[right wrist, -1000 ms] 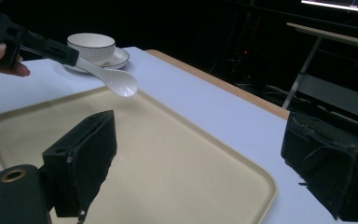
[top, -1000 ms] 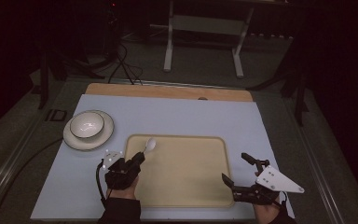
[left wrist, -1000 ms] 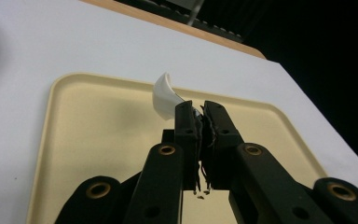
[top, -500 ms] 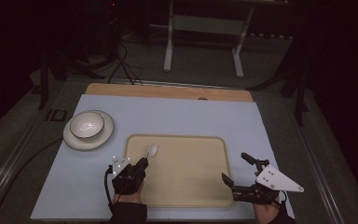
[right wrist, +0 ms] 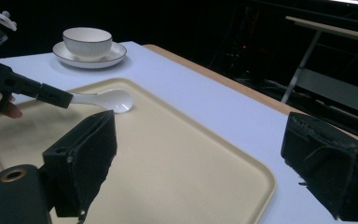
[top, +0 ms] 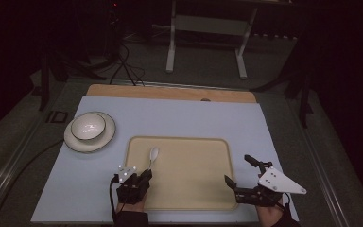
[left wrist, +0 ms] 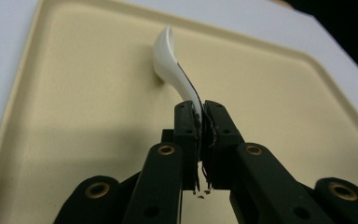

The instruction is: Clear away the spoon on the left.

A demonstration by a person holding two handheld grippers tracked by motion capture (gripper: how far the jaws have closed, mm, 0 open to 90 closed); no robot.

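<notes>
Lying dark beyond the table, with 1 spoon resting bowl-down on the tray, handle clamped in the left gripper. Idling wide open at right gripper; probably needing a lift toward the bowl next.

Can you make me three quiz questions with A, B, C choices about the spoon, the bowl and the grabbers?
1. Where does the bowl end of the white ceramic spoon rest?
A. on the beige plastic tray
B. in the white bowl
C. on the floor

2. How many white ceramic bowls sit on the white saucer?
A. none
B. one
C. three

3. How are the right gripper's jaws?
A. shut on the spoon
B. shut on nothing
C. wide open

Answers: 1 A, its tip touches the tray. 2 B, a single bowl shows there. 3 C, a wide gap lies between them; the left gripper pinches the spoon's handle.
</notes>
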